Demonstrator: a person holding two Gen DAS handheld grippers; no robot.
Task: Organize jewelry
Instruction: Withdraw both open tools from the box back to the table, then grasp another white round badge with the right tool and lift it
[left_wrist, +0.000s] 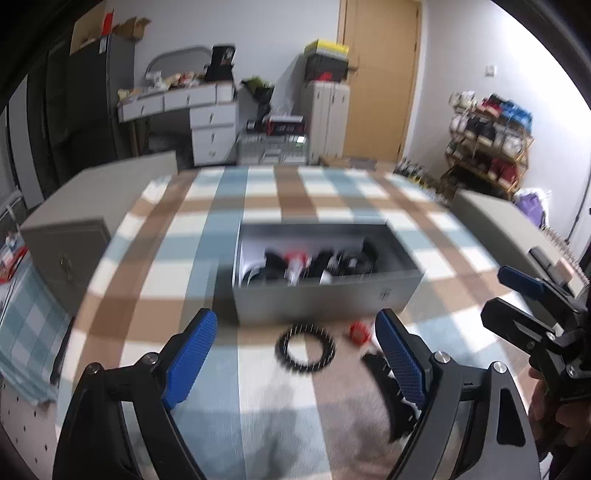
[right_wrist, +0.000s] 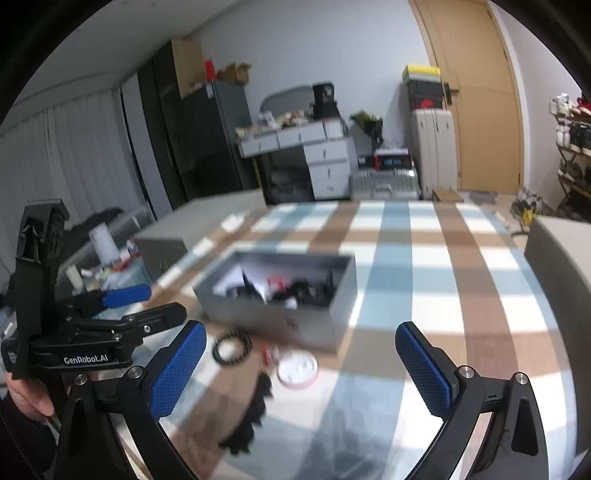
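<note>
An open grey box (left_wrist: 325, 301) (right_wrist: 295, 314) holding black, red and white jewelry stands on a checked tablecloth. In front of it lie a black beaded bracelet (left_wrist: 306, 348) (right_wrist: 232, 348), a small red piece (left_wrist: 359, 331), a long black strand (left_wrist: 391, 398) (right_wrist: 251, 417) and a round white-and-pink item (right_wrist: 297, 369). My left gripper (left_wrist: 295, 365) is open and empty just before the bracelet. My right gripper (right_wrist: 301, 376) is open and empty, hovering near the white item. Each gripper shows in the other's view, the right one (left_wrist: 535, 295) and the left one (right_wrist: 122, 299).
Closed grey boxes stand at the table's left (left_wrist: 70, 251) and right (left_wrist: 502, 225) edges. Beyond the table are a white desk (left_wrist: 207, 110), a wooden door (left_wrist: 380, 77) and a shoe rack (left_wrist: 487, 136). A cluttered side surface (right_wrist: 99, 266) lies to the left.
</note>
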